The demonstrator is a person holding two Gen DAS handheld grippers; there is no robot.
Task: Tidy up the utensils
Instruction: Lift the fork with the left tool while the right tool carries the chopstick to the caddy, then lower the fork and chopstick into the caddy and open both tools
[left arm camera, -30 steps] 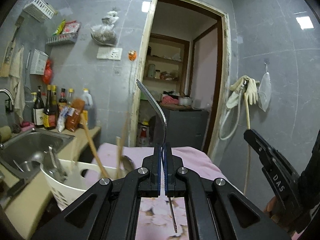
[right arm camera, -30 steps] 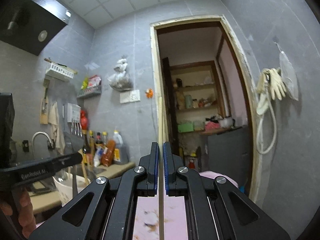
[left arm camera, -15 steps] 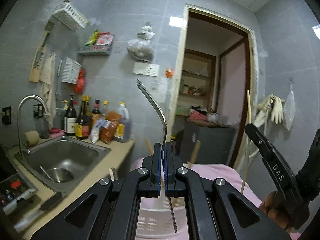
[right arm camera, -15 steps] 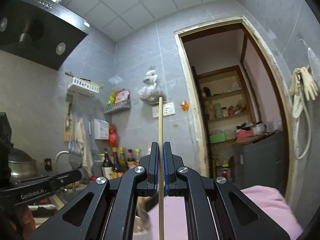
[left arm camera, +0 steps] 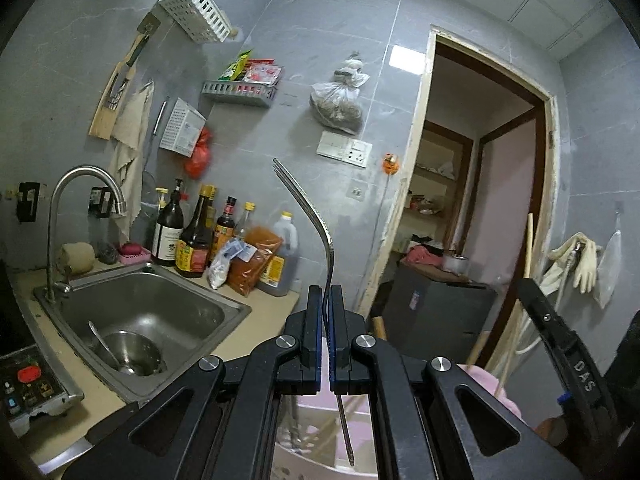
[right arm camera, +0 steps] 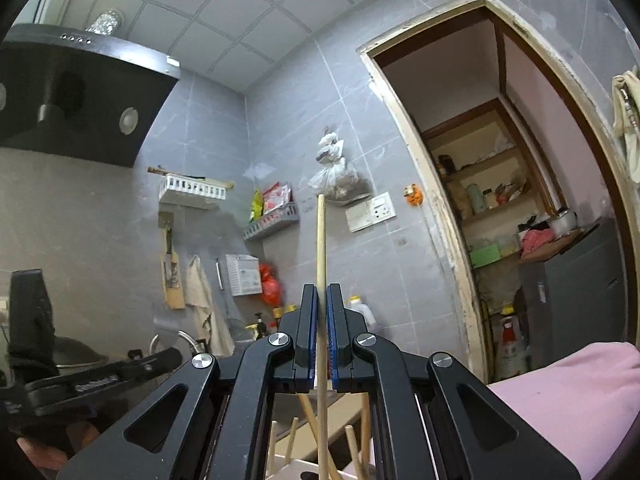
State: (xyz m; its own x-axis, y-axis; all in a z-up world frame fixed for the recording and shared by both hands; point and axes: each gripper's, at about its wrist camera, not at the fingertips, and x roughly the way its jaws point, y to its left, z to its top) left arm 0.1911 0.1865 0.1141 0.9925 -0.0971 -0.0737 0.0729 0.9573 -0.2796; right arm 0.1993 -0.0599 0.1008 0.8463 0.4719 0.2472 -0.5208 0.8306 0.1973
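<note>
Fork (left arm camera: 316, 224) handle partly hidden between the clamped pads. Chopstick (right arm camera: 321, 264) lower end cut off by the frame's bottom edge. White basket (left arm camera: 316, 464) mostly hidden behind gripper arms; bottle labels (left arm camera: 188, 258) too small to read.

Dim, greyish — fisheye-bent edges.

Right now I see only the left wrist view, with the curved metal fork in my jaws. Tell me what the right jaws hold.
Observer: The right jaws are shut on one pale wooden chopstick, standing upright between them.
Operator: Report how much sticks out above.
Observer: A long stretch rises above the jaws, and it runs on below them too.
Operator: Flag anything overhead.
Observer: A black range hood hangs high, left of the chopstick's tip in that view.
</note>
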